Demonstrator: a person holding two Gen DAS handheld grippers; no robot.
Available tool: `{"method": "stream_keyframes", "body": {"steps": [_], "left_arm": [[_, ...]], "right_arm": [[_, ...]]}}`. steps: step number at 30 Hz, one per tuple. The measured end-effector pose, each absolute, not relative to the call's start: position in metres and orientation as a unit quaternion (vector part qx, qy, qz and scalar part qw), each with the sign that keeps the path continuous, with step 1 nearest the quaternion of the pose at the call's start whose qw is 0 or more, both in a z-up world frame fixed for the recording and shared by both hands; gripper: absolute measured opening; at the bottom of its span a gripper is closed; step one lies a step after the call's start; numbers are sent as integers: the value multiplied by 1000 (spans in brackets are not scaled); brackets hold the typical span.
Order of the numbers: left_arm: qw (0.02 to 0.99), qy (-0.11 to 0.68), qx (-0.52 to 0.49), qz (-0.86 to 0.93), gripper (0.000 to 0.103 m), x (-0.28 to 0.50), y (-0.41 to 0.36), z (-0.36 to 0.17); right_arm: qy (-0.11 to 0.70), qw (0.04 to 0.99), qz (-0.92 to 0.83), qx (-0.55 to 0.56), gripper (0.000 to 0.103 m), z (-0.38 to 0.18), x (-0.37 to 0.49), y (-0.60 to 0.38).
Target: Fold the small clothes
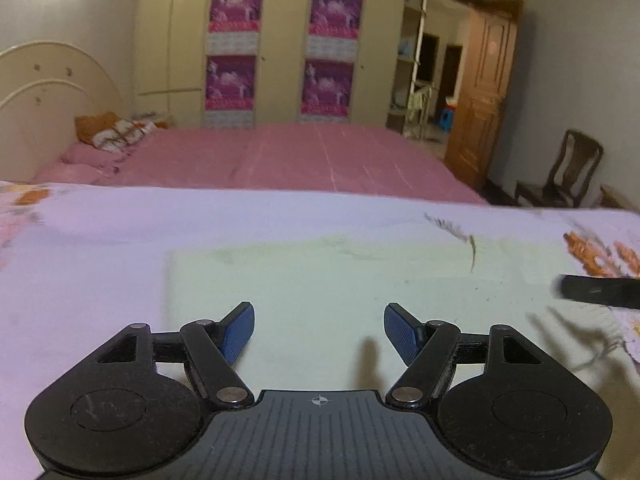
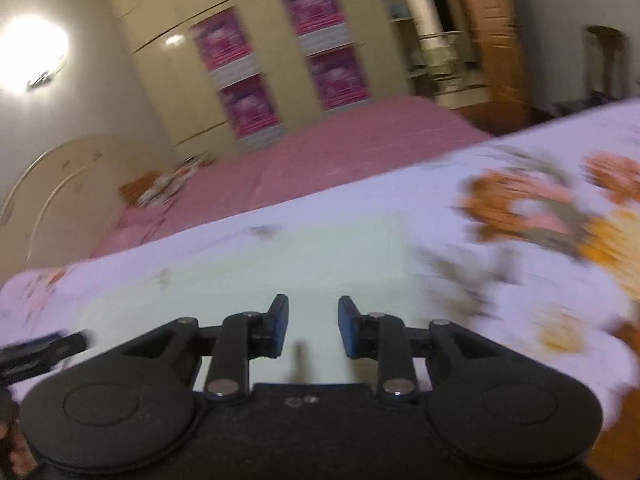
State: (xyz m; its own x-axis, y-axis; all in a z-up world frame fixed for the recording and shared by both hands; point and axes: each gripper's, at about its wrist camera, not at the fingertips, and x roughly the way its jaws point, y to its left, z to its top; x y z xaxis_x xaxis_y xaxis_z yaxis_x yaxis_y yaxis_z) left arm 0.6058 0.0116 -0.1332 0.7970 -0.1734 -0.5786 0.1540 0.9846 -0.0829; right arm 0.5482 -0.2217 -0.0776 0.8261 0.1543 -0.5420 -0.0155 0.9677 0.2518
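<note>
A pale green folded cloth (image 1: 328, 280) lies flat on a white flowered sheet (image 1: 80, 264). My left gripper (image 1: 319, 332) is open and empty, low over the cloth's near part. The tip of the other gripper (image 1: 596, 294) shows at the right edge of the left wrist view. In the right wrist view the same cloth (image 2: 256, 264) lies ahead, blurred by motion. My right gripper (image 2: 313, 330) is open and empty over the cloth's near right part. The left gripper's tip (image 2: 40, 354) shows at that view's left edge.
The flowered sheet's far edge (image 1: 320, 194) borders a pink bed (image 1: 288, 156) with pillows (image 1: 112, 132) at the left. Cream wardrobes with purple posters (image 1: 280, 48) stand behind. A wooden door (image 1: 484, 92) and a chair (image 1: 568, 172) are at the right.
</note>
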Motion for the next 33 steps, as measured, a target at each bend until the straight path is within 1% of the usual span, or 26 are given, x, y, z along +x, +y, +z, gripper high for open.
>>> {"method": "stream_keyframes", "body": {"steps": [5,7,10,12,13,14,15,16,19,21,23,25,27,28,31,33], "left_arm": [[946,309,29,-94,72,625,-15,-143],[947,311,32,-79,72,631,-1,-146],[948,315,7,-47,71,631,47,-148],[948,315,-14,-43,71,629,71,-149],[948,316,-7,-33,74,627,77,-151],[948,318,-5,-27,84,626,82,-153],[948,316,-10,-26,85,624,87,-155],[948,316,-16,-28,86,624,89,-157],[949,314,-9,-21,86,624,84,-161],[949,314,-10,-17,86,625,83,-161],[949,315,-10,-14,86,626,80,-158],[951,310,4,-11,86,618,75,-150],[953,303,16,-9,86,614,68,-140],[954,298,15,-15,86,611,66,-136],[956,292,14,-30,86,601,52,-128],[956,291,9,-43,86,596,40,-125]], "right_arm": [[321,939,101,72,28,-103,587,-163],[321,940,102,53,28,-108,590,-157],[314,945,83,44,27,-103,588,-175],[315,947,46,45,23,-102,586,-199],[314,948,33,50,20,-101,583,-211],[312,948,18,51,19,-100,582,-223],[311,949,5,52,18,-100,580,-234],[311,948,2,60,16,-100,578,-243],[313,948,5,60,15,-103,581,-245],[312,950,-1,32,19,-104,582,-234],[313,950,0,24,27,-106,584,-228],[316,948,2,31,29,-102,583,-227],[308,950,-2,46,37,-95,576,-230],[301,952,-6,53,43,-92,573,-232],[298,952,5,72,43,-86,567,-230],[298,952,17,65,42,-83,565,-219]]}}
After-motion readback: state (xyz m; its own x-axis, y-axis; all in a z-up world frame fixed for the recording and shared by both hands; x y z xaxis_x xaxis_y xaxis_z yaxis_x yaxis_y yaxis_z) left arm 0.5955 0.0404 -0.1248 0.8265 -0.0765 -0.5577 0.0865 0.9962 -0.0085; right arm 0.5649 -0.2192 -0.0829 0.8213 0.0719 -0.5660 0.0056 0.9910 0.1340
